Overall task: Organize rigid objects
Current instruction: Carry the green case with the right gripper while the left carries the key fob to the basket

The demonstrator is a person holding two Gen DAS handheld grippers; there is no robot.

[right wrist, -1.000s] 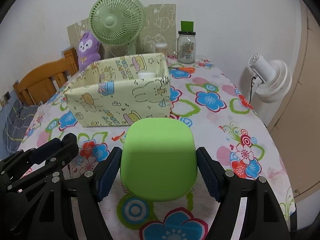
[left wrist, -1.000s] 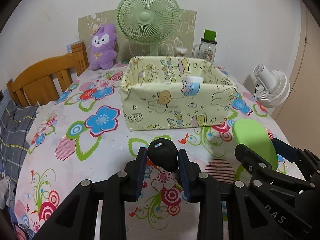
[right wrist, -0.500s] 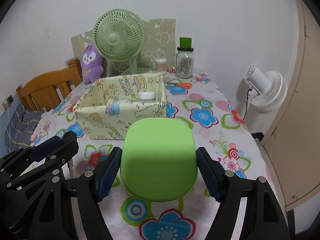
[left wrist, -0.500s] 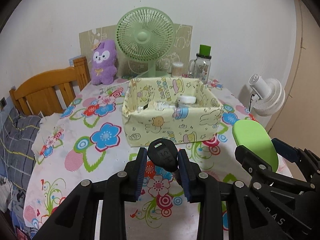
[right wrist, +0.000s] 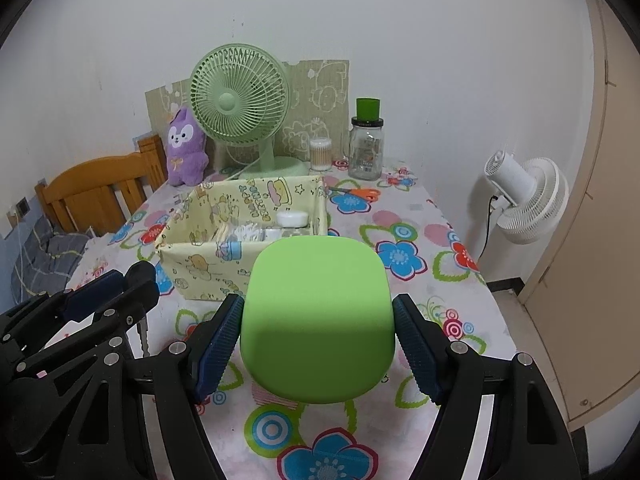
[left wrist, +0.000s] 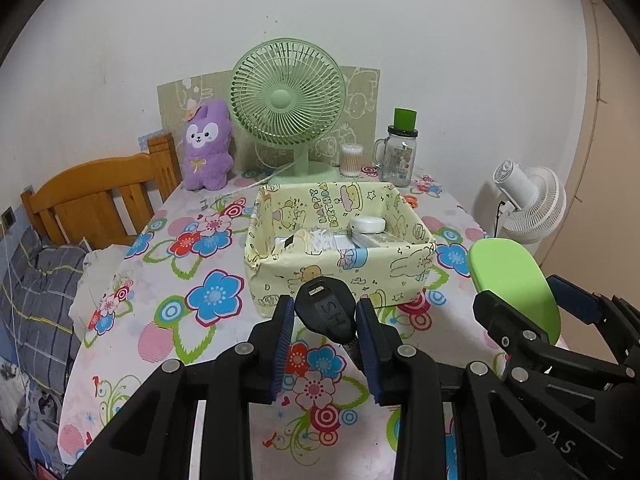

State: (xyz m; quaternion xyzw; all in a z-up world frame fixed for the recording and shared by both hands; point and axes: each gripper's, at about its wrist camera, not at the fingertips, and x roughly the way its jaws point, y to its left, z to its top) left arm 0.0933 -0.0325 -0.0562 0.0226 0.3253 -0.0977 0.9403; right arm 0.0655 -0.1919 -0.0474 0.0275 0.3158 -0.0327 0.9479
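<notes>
Floral-printed cloth over the table point(left wrist: 120, 280), filling the lower and middle frame in both views. Pale yellow cartoon-print box point(left wrist: 340, 248) at frame centre in the left view, left of centre in the right view; open-topped, already holding a white round case point(left wrist: 368, 225) and several small pale items, too small to name. Taken as the collecting bin; loading judged partly done.

Lime green rounded block point(right wrist: 316, 320) at lower centre of the right view, clear of the cloth, gripped by its sides in the right gripper point(right wrist: 316, 344); jaws set fairly wide and pressed on it. Not yet in the box.

Black key point(left wrist: 329, 312) with embossed letters at lower centre of the left view, pinched in the left gripper point(left wrist: 325, 332); jaws narrow, clamped on its head, metal blade hanging below. Also outside the box, near its front wall.

Remaining, by judgement: both held pieces to be carried over the rim and released inside. Orange scissors point(right wrist: 358, 193) behind the box possibly outstanding.
</notes>
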